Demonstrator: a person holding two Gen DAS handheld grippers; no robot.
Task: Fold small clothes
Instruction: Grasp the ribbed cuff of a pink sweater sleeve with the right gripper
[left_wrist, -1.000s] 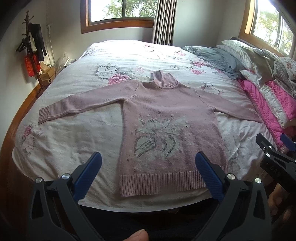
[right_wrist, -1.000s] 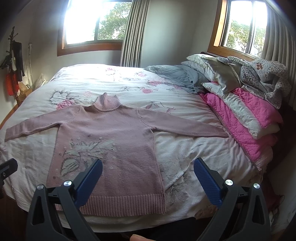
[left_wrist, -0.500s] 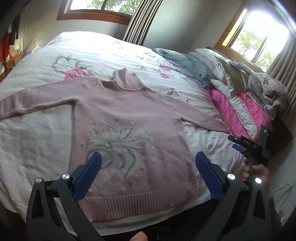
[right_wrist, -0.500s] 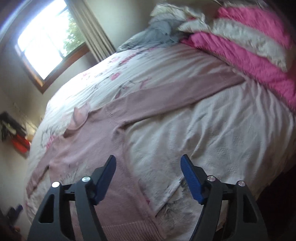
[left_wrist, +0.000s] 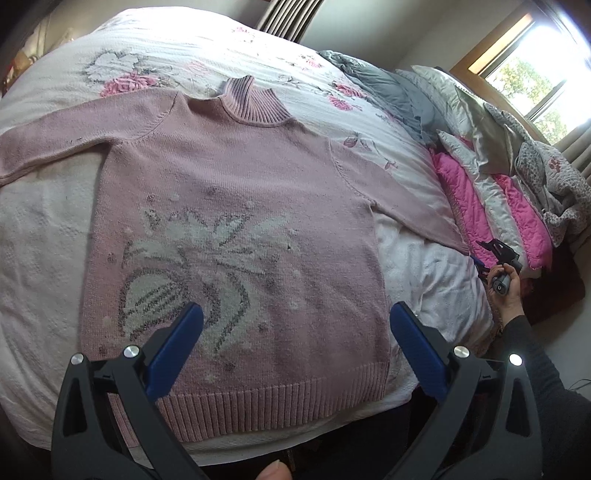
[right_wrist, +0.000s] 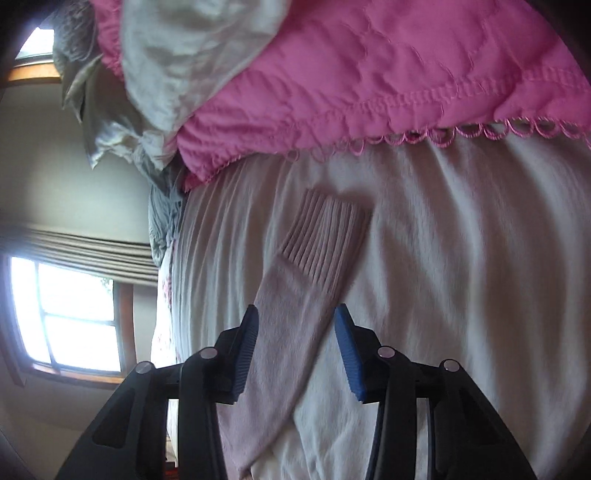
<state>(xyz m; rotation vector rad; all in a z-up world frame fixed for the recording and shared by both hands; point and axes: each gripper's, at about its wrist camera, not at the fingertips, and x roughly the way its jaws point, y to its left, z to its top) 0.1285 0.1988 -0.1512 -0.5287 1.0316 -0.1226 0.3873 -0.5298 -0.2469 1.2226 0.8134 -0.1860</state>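
Observation:
A pink turtleneck sweater (left_wrist: 236, 206) with a pale flower pattern lies flat, face up, on the bed, sleeves spread out. My left gripper (left_wrist: 295, 328) hovers open above its lower half, near the ribbed hem (left_wrist: 273, 402). In the right wrist view the right sleeve (right_wrist: 295, 325) with its ribbed cuff (right_wrist: 325, 236) runs between the blue pads of my right gripper (right_wrist: 295, 332), which is open and straddles the sleeve; I cannot tell whether the pads touch it. From the left wrist view the right gripper (left_wrist: 484, 258) shows small at the sleeve end, held in a hand.
The white floral bedspread (left_wrist: 44, 229) covers the bed. Pink and white quilts (left_wrist: 476, 192) and pillows are stacked along the right side, and the pink quilt's scalloped edge (right_wrist: 406, 140) lies just beyond the cuff. Windows and curtains stand behind.
My right gripper swung down and right to the right sleeve's cuff, its jaws narrower than before. The left gripper moved closer over the sweater's body.

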